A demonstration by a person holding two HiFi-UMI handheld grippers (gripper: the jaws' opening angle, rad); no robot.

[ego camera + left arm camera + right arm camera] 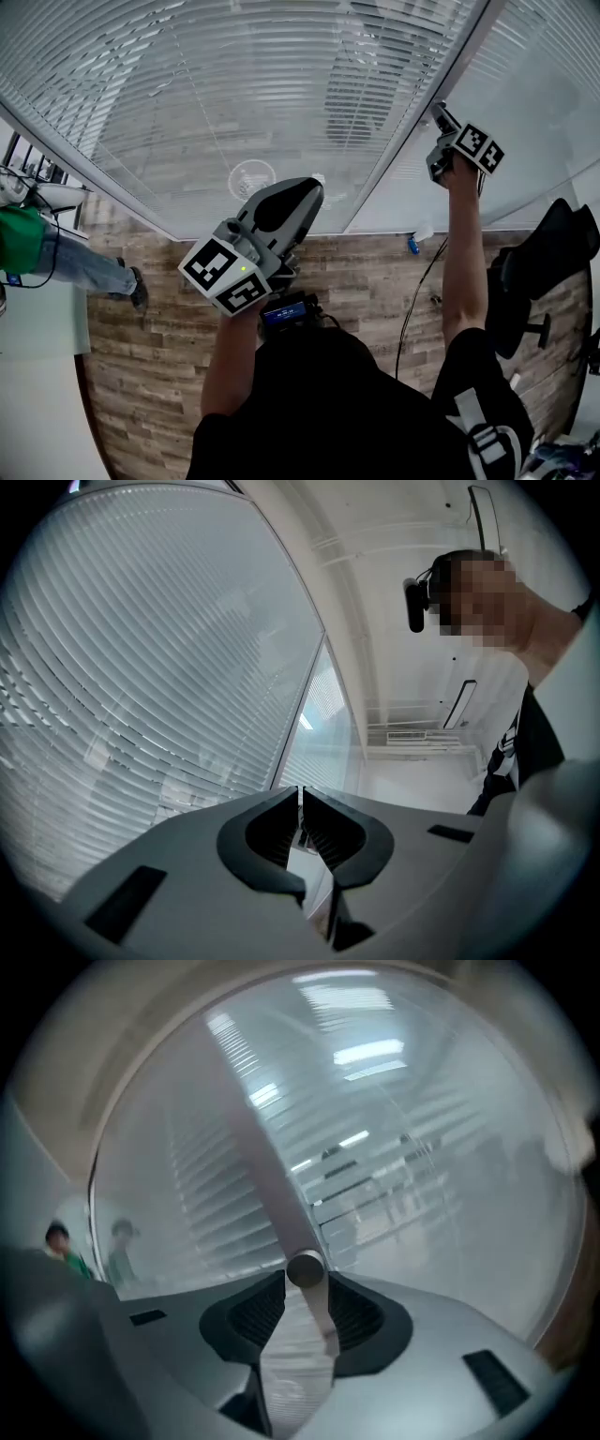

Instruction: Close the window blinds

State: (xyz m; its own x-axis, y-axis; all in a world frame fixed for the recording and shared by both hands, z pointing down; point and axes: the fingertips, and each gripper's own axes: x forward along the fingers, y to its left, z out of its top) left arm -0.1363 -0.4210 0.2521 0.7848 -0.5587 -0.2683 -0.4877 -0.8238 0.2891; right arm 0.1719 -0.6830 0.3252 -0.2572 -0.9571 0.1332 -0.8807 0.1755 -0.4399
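The blinds (234, 84) hang behind glass in front of me, slats running crosswise. At their right edge, by the frame post (412, 131), my right gripper (306, 1283) is raised and pinches the round end of the blinds' wand (281, 1213). My left gripper (300, 794) sits lower, in front of the blinds' bottom edge, jaws pressed together on nothing. Below the blinds lies a wood-plank floor (159, 375) with a cable (417, 300) trailing across it. A black chair (544, 272) stands to their right. Left of them, a person in green (28, 244) is cut off by the picture's edge. Beyond the glass, everything is hazy reflection.
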